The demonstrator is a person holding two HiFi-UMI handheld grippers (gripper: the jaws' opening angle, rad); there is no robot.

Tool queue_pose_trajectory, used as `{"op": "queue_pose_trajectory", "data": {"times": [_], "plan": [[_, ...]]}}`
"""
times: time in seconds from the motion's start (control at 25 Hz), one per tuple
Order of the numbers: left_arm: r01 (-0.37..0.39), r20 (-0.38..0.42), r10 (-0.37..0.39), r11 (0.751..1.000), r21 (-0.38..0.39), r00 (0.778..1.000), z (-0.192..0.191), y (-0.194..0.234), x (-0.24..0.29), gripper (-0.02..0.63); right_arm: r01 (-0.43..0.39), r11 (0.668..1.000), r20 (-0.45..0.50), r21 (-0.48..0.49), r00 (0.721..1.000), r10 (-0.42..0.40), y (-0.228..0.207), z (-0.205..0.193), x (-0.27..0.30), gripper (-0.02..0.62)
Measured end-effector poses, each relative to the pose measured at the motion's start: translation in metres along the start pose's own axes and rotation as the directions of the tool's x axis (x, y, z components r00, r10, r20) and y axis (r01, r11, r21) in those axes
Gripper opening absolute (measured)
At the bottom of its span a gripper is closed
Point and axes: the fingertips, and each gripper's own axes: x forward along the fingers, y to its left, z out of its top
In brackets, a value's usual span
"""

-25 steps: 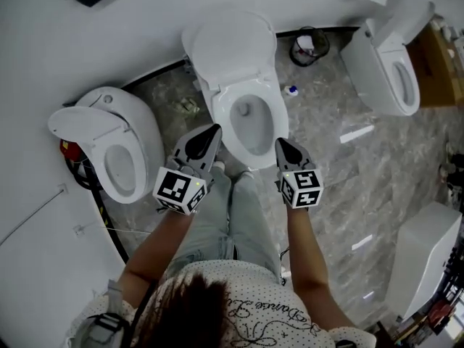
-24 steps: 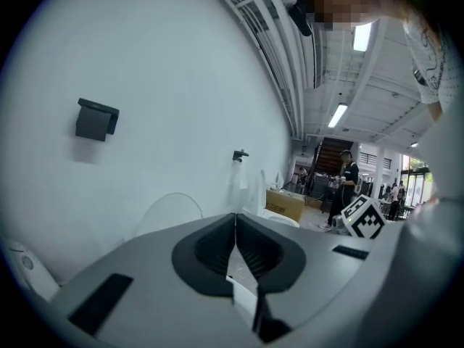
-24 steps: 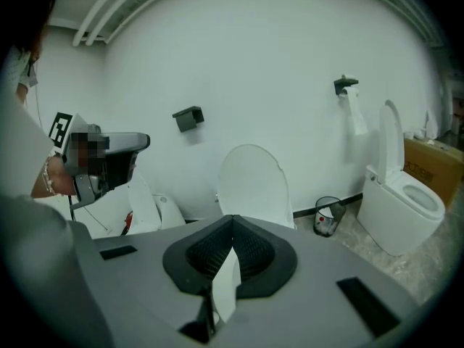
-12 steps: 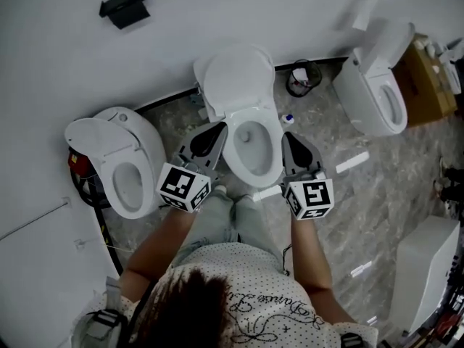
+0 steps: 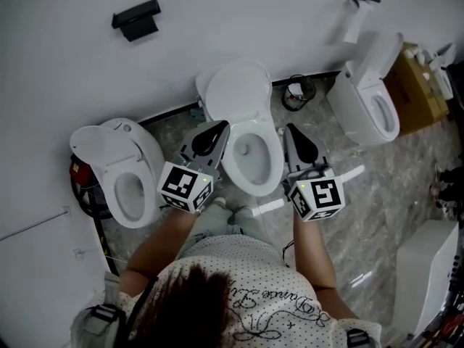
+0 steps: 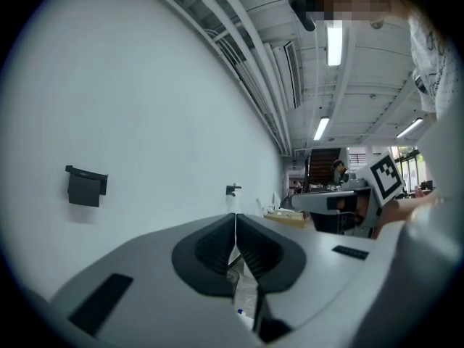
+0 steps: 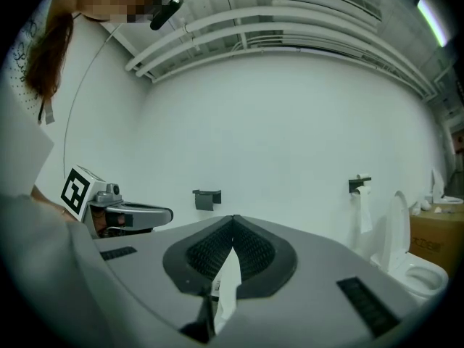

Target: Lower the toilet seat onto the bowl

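The middle toilet's bowl [image 5: 250, 158] stands against the wall, with its white lid [image 5: 235, 93] raised behind it. I cannot tell the seat apart from the lid. My left gripper [image 5: 220, 127] hangs shut beside the bowl's left rim, with nothing in it. My right gripper [image 5: 288, 127] hangs shut beside the right rim, also with nothing held. In the left gripper view the left gripper [image 6: 235, 220] points at the bare wall. The right gripper [image 7: 233, 220] does the same in its own view. Neither touches the toilet.
Another toilet [image 5: 127, 176] with a raised lid stands to the left, and a third [image 5: 366, 100] to the right beside a cardboard box [image 5: 417, 85]. A small bin [image 5: 293, 91] sits by the wall. A black holder [image 5: 135, 19] and a paper roll [image 5: 355, 20] hang on the wall.
Both grippers have come forward from the bowl's front rim to its two sides, and the view has pulled back. Both jaws stay shut.
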Motion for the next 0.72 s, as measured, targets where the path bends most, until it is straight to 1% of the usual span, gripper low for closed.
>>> {"op": "queue_pose_trajectory", "data": {"times": [0.16,0.32,0.6,0.72], "plan": [[-0.002,0.020,0.002,1.000,0.004,1.000,0.011,-0.002,-0.001,0.008,0.002,1.000,0.040,-0.012,0.999,-0.001,0.004,0.016,-0.007,0.011],[0.006,0.038,-0.007,1.000,0.017,0.999,0.019,-0.005,0.000,0.008,0.014,1.000,0.054,-0.027,0.998,-0.013,0.004,0.025,-0.013,0.011],[0.010,0.038,-0.011,1.000,0.021,0.999,0.020,-0.007,-0.001,0.008,0.040,0.998,0.046,-0.047,0.998,-0.037,0.004,0.026,-0.021,0.011],[0.010,0.039,-0.011,1.000,0.021,0.999,0.020,-0.007,-0.002,0.006,0.050,0.998,0.042,-0.039,0.998,-0.049,0.002,0.024,-0.024,0.011]]}}
